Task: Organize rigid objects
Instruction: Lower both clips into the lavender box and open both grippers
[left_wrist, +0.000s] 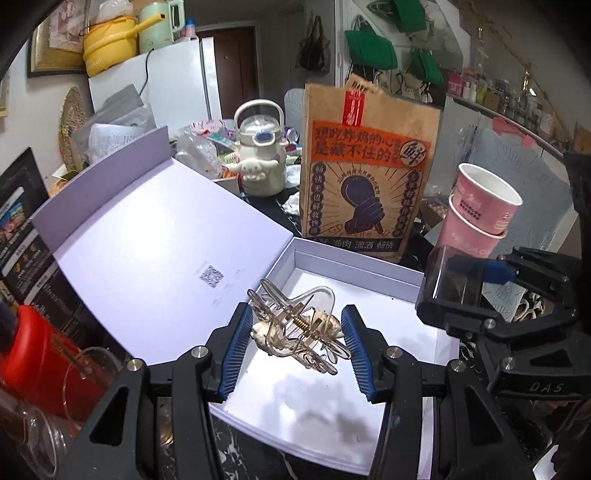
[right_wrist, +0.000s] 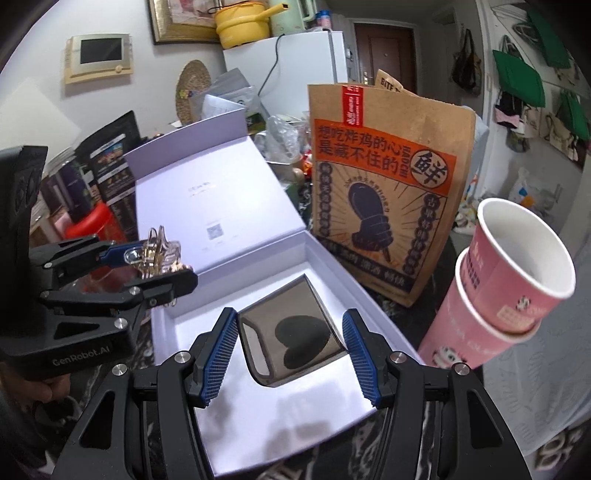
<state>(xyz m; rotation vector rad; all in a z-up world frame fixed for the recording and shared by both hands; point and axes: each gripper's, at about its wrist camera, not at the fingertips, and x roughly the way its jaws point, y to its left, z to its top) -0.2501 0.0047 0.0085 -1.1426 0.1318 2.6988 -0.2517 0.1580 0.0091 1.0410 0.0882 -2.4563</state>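
- The left gripper (left_wrist: 297, 345) is clamped on a clear plastic hair claw clip with a gold spring (left_wrist: 295, 325); its blue ribbed pads press on the clip's two sides.
- The right gripper (right_wrist: 291, 349) is clamped on a smoky translucent square block with a dark heart shape inside (right_wrist: 291, 336), which sits tilted between the pads.
- Both held things hang over the open white cardboard box (left_wrist: 369, 266), above its bare floor.
- The box's raised lid (left_wrist: 147, 229) stands at 10 o'clock from the left gripper.
- A brown paper bag with an orange printed panel (left_wrist: 369, 166) stands just behind the box's far wall at 12 o'clock.
- Two stacked pink paper cups (right_wrist: 509, 280) lean at 2 o'clock from the right gripper, beside the box's right wall.
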